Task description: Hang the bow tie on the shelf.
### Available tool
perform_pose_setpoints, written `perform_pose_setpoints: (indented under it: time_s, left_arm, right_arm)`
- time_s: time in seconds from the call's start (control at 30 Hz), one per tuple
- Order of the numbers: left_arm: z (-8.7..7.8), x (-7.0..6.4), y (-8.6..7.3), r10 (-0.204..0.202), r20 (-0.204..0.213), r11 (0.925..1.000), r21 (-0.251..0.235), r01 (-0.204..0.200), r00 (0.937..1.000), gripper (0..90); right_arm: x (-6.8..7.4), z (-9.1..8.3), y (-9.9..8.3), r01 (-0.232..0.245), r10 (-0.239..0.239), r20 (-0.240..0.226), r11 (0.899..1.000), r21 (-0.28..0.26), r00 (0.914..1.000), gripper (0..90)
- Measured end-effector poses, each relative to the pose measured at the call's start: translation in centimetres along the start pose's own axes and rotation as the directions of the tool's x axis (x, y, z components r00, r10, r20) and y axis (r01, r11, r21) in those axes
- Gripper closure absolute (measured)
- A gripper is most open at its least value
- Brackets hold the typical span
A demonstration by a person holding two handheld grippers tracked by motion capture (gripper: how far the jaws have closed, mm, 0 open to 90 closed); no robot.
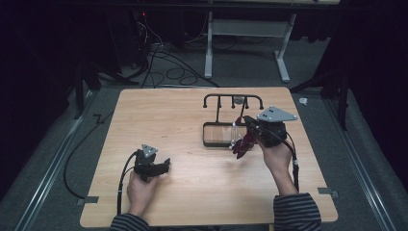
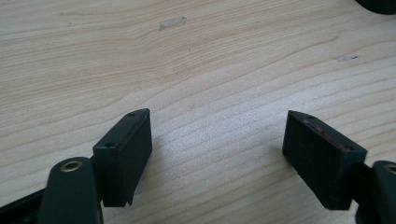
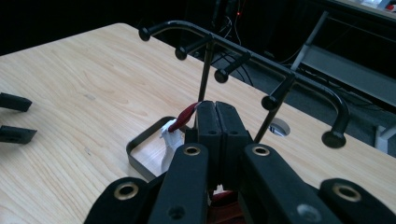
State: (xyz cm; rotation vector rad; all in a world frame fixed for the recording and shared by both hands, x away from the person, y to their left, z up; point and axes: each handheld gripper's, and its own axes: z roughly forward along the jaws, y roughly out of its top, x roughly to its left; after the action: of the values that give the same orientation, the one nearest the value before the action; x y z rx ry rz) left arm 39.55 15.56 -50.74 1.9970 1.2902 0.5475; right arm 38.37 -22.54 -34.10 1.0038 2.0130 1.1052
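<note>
A black wire rack [image 1: 233, 100] with several knobbed hooks [image 3: 223, 73] stands on a rectangular tray base [image 1: 217, 142] at the table's back right. My right gripper [image 1: 246, 121] hovers at the tray's right end, its jaws pressed together [image 3: 217, 116] on a dark red soft item [image 1: 244, 144]. The item [image 3: 183, 116] pokes out to the left of the jaws, with a white piece [image 3: 168, 136] hanging by it over the tray corner [image 3: 135, 151]. My left gripper [image 1: 166, 165] rests low at the front left, open [image 2: 217, 140], with bare wood between its pads.
The light wooden table [image 1: 192, 192] has small tape marks [image 2: 172, 22]. Cables trail from both grippers off the front edge. Behind the table are a white desk frame [image 1: 248, 29], floor cables [image 1: 168, 67] and dark curtains.
</note>
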Motion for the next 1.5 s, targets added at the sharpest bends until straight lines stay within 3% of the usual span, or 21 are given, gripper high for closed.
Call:
perform_pose_setpoints:
  time_s: [0.9, 1.5]
  left_arm:
    - [0.0, 0.1, 0.0, -0.001, 0.005, 1.0, 0.0, 0.001, 1.0, 24.6]
    - [0.0, 0.1, 0.0, -0.002, 0.006, 1.0, 0.0, 0.002, 1.0, 24.5]
  right_arm:
    - [-0.4, 2.2, 2.0, -0.014, 0.014, -0.014, 1.0, 0.011, 0.9998, 90.0]
    - [-1.0, 4.2, 3.0, -0.035, 0.035, 0.007, 0.999, 0.026, 0.9994, 90.0]
